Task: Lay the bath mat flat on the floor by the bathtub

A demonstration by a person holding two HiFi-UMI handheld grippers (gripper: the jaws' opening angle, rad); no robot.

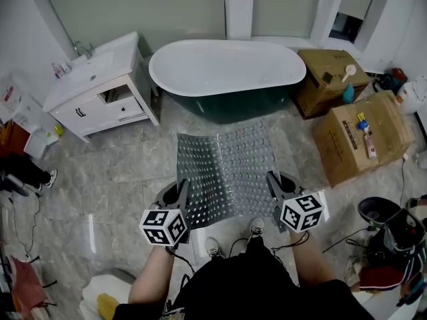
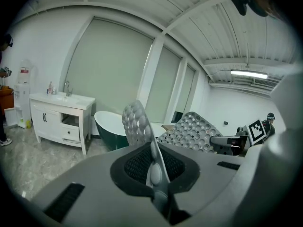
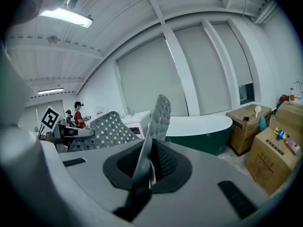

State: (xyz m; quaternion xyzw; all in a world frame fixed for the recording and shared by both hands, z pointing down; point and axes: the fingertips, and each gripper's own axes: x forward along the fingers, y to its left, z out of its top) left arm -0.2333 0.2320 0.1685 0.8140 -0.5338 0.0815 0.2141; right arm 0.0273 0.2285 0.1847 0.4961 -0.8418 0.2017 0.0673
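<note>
Grey bath mat (aloft, near bathtub)

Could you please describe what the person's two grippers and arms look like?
Both the left gripper and right gripper are grey, each carrying a white cube with black square markers. Their jaws have dark meshed pads. The person wears black clothing, with forearms unsleeved.
</note>
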